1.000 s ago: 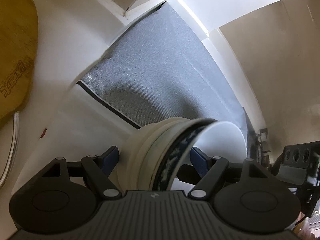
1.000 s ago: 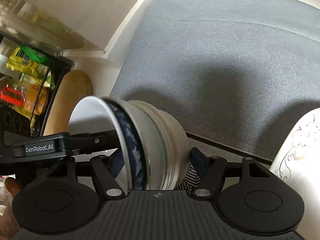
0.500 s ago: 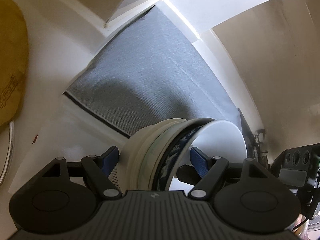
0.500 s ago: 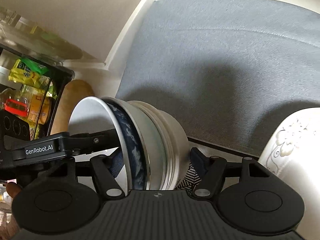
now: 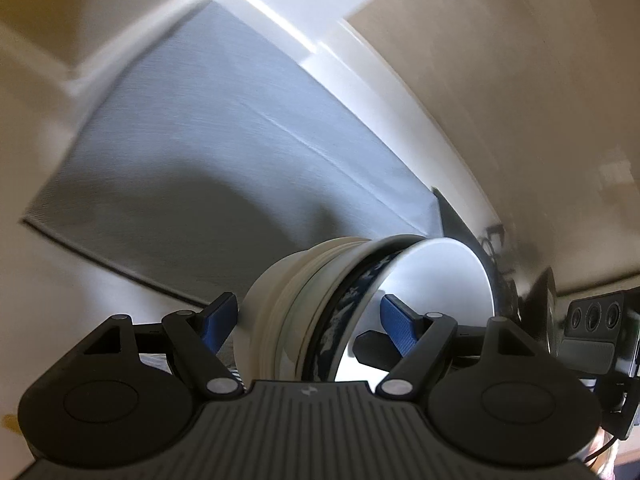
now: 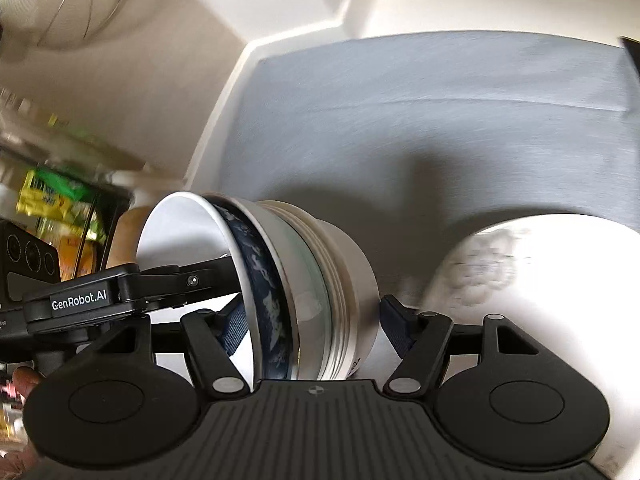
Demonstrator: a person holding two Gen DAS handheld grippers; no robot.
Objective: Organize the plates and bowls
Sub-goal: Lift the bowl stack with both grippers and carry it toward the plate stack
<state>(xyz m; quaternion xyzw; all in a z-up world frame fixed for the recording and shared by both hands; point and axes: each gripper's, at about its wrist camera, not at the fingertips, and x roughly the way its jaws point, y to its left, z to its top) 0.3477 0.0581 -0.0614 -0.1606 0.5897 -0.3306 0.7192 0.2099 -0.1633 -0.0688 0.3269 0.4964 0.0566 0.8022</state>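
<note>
A stack of nested bowls (image 5: 288,312) lies on its side, a blue-patterned bowl under the white top one. My left gripper (image 5: 307,322) is shut on it, one blue pad at the base and the other inside the top bowl. In the right wrist view the same stack (image 6: 320,264) sits in my right gripper (image 6: 313,328), also shut on it, one pad inside the rim and one by the base. The stack hangs above a grey mat (image 5: 200,160) with its shadow on the cloth. The left gripper's arm (image 6: 120,296) reaches into the top bowl from the left.
The grey mat (image 6: 400,120) lies in a white-walled corner. A white bowl with a faint flower pattern (image 6: 520,280) stands close at the right. A dark shelf with yellow and green packets (image 6: 52,200) is at the left, and a wire strainer (image 6: 60,0) hangs above it.
Both grippers have risen and moved toward the mat with the stack held between them. The wooden board has left the left wrist view. The flowered bowl looks larger in the right wrist view.
</note>
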